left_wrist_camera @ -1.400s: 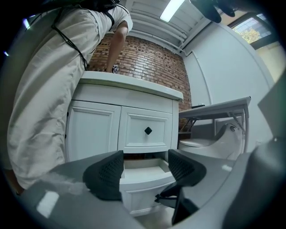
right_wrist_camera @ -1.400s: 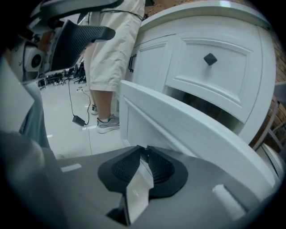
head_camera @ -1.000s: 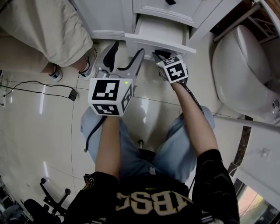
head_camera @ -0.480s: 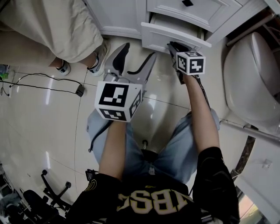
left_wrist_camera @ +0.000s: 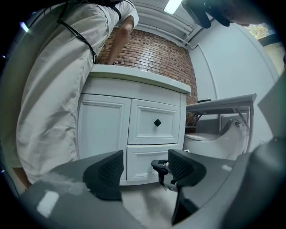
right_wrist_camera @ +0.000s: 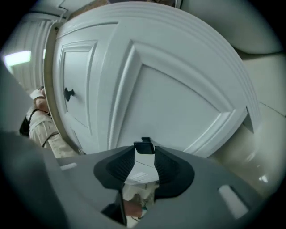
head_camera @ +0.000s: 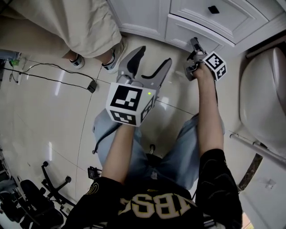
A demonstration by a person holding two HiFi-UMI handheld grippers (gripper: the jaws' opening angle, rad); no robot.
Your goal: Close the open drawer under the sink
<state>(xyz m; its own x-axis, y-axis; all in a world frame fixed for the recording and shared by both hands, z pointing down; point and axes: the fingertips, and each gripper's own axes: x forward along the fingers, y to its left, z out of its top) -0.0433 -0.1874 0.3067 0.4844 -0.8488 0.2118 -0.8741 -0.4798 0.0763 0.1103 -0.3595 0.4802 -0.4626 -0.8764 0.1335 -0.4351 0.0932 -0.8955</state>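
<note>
The white lower drawer [head_camera: 190,30] under the sink now sits about flush with the cabinet front [left_wrist_camera: 147,162]. My right gripper [head_camera: 194,44] is right up against it, rolled onto its side. In the right gripper view the drawer's small black knob [right_wrist_camera: 145,146] lies between the tips of my right gripper [right_wrist_camera: 145,160], whose jaws are opening, and the pads do not appear to press on it. My left gripper [head_camera: 153,57] hovers over the floor left of the drawer, open and empty [left_wrist_camera: 145,170], pointing at the cabinet.
Another person in beige clothes [head_camera: 67,22] stands at the cabinet on the left. A toilet [head_camera: 268,89] is close on the right. The upper drawer has a black knob [head_camera: 213,9]. A cable with an adapter [head_camera: 92,86] lies on the tiled floor.
The drawer, which stuck out from the cabinet, has slid in. My right gripper went forward with it and rolled over. The left gripper has barely moved.
</note>
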